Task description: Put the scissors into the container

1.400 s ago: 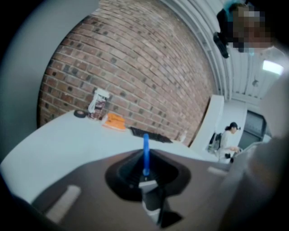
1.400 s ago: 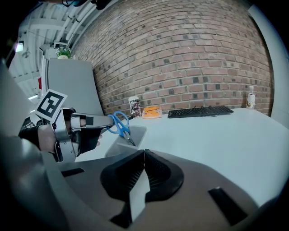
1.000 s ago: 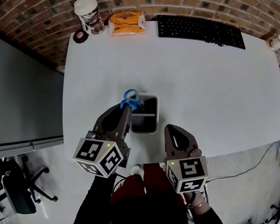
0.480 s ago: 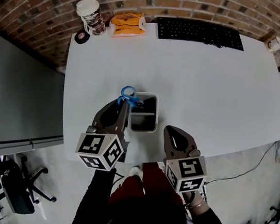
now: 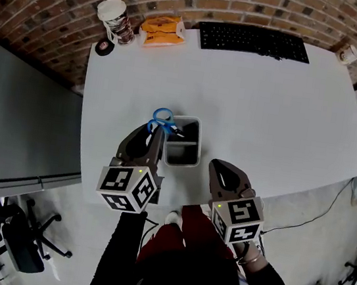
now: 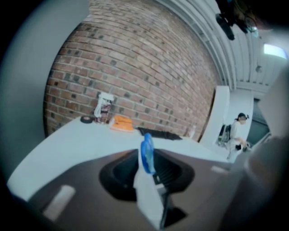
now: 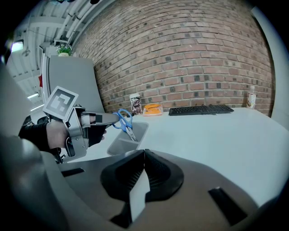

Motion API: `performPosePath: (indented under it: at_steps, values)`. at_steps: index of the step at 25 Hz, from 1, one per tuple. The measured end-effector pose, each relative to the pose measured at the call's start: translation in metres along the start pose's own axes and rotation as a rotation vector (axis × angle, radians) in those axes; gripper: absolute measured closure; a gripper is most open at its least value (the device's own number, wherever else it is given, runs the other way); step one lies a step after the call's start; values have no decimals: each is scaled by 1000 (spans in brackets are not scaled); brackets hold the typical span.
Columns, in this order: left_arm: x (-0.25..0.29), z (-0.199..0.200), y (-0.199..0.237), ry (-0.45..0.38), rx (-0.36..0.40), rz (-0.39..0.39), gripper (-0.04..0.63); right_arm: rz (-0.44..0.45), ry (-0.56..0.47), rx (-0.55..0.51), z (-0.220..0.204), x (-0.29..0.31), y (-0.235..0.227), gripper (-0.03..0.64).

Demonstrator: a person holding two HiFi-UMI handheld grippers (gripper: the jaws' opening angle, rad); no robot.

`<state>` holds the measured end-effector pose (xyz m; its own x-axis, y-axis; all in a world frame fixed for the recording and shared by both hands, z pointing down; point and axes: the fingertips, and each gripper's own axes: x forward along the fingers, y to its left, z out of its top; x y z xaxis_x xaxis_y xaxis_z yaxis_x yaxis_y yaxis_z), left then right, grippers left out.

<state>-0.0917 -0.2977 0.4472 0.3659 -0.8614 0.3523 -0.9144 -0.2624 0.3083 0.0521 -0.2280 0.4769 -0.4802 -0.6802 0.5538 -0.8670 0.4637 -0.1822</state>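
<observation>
The left gripper (image 5: 157, 134) has its jaws opening around the blue handles of the scissors (image 5: 162, 120). The blades point down into the container (image 5: 192, 162) on the table (image 5: 268, 119), seemingly so the scissors drop in. The right gripper (image 5: 222, 170) idles beside it, jaws together and empty.

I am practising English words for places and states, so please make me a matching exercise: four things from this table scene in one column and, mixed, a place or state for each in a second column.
1. scissors
2. keyboard
3. orange packet
4. right gripper

A. jaws together, nothing held
B. by the brick wall, right of the packet
C. blue handles up, blades pointing down at the grey container
D. between the cup and the keyboard

Pairs: 1-C, 2-B, 3-D, 4-A
</observation>
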Motion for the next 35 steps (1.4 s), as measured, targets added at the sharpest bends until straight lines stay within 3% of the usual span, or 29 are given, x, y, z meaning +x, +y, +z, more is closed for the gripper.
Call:
performPosePath:
  at_steps: [5,17,30,35]
  values:
    - [-1,-4,1,12,0,12,459,0,-3,-1,1,-1,1,607]
    - [-20,-15,5,29,-8,22,459,-5,6,-6,-7,-3,12,607]
    - [-47,-21,-1,39,71,21,585,-31,-28,-14,-1,-15,23,607]
    - [-62,-21,-3,27,98,9,592,-45,-45,-12,-2,-23,27,607]
